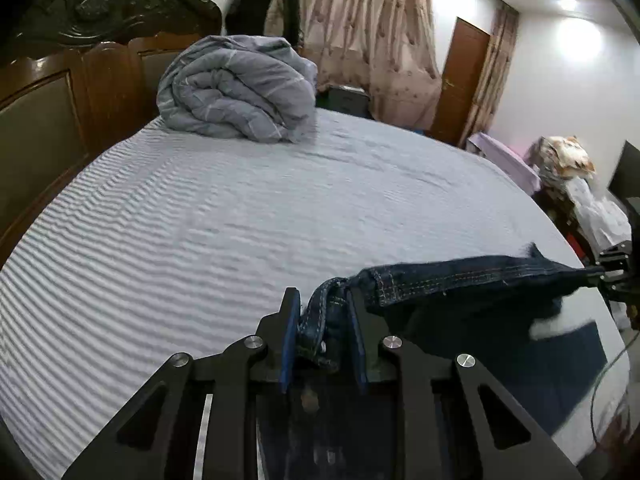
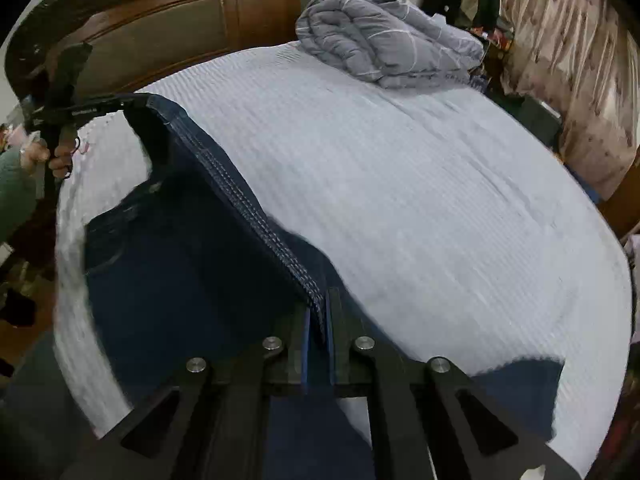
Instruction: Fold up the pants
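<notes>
Dark blue jeans [image 1: 460,280] with pale stitching hang stretched between my two grippers above the striped bed sheet [image 1: 240,220]. My left gripper [image 1: 322,300] is shut on a bunched seam end of the jeans, which sits between its blue pads. At the far right of the left wrist view, the right gripper [image 1: 600,274] holds the other end. In the right wrist view my right gripper [image 2: 322,300] is shut on the stitched edge of the jeans [image 2: 180,260]. That edge runs up and left to the left gripper [image 2: 132,102], which a hand [image 2: 60,160] grips. The rest of the denim drapes down onto the bed.
A rolled grey duvet [image 1: 236,88] lies by the carved wooden headboard [image 1: 60,92]. The light sheet [image 2: 400,180] stretches wide beyond the jeans. Patterned curtains [image 1: 368,32], a brown door [image 1: 464,76] and piled items [image 1: 568,160] stand past the bed's far side.
</notes>
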{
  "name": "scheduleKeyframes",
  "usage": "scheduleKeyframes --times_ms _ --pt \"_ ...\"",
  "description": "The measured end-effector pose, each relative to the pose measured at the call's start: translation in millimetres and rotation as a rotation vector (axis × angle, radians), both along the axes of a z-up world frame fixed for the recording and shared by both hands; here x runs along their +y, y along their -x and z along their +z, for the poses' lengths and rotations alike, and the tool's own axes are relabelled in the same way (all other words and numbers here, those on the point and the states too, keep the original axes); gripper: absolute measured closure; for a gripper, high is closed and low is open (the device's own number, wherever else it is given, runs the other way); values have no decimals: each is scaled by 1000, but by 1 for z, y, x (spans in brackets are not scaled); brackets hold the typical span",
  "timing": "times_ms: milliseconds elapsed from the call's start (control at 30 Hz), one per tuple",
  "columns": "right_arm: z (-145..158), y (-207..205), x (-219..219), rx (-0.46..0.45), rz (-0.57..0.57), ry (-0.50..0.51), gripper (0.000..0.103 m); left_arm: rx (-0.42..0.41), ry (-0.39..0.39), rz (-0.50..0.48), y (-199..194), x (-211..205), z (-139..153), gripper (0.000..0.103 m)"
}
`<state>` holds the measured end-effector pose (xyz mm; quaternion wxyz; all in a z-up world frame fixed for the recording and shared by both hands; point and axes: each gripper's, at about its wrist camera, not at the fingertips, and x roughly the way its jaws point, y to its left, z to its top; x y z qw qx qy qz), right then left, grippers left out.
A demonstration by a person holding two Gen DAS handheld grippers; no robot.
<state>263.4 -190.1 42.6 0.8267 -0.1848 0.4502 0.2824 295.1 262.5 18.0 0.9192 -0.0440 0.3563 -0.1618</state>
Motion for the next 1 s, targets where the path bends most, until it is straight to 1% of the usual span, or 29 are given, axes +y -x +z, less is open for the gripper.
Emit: scheduleKeyframes --times_ms 100,167,233,300,367,467,533,567,700,767,867,900,933,1000 --pt "-14 44 5 44 27 -1 98 24 -38 -25 38 1 -10 79" --pt "-30 69 6 86 31 -6 98 49 -54 -35 60 -1 -19 79" --pt "-50 88 8 126 32 -9 98 83 -95 -51 85 -2 -37 79" --pt "-73 102 12 163 46 5 98 115 -144 -67 101 -5 -53 79" --pt "-91 116 18 185 56 31 98 169 -202 -85 115 -10 -77 79" --pt "-122 128 23 233 64 69 97 207 -282 -107 132 -20 -101 79" --pt "-140 136 26 240 77 107 97 228 -312 -114 137 -25 -112 80" --pt "-144 137 25 253 67 103 97 227 -318 -117 140 -24 -115 80" --pt "-144 138 22 259 46 77 97 220 -318 -117 143 -24 -114 80" --pt "-140 139 17 260 45 64 97 224 -316 -118 141 -22 -114 80" --pt "-131 142 8 266 37 36 97 219 -327 -129 148 -21 -112 81" --pt "-127 143 6 266 33 27 96 219 -321 -128 152 -20 -112 83" --pt "-124 145 5 264 32 20 96 222 -319 -123 152 -17 -111 90" --pt "-121 149 2 268 24 3 96 230 -310 -109 155 -8 -111 91"
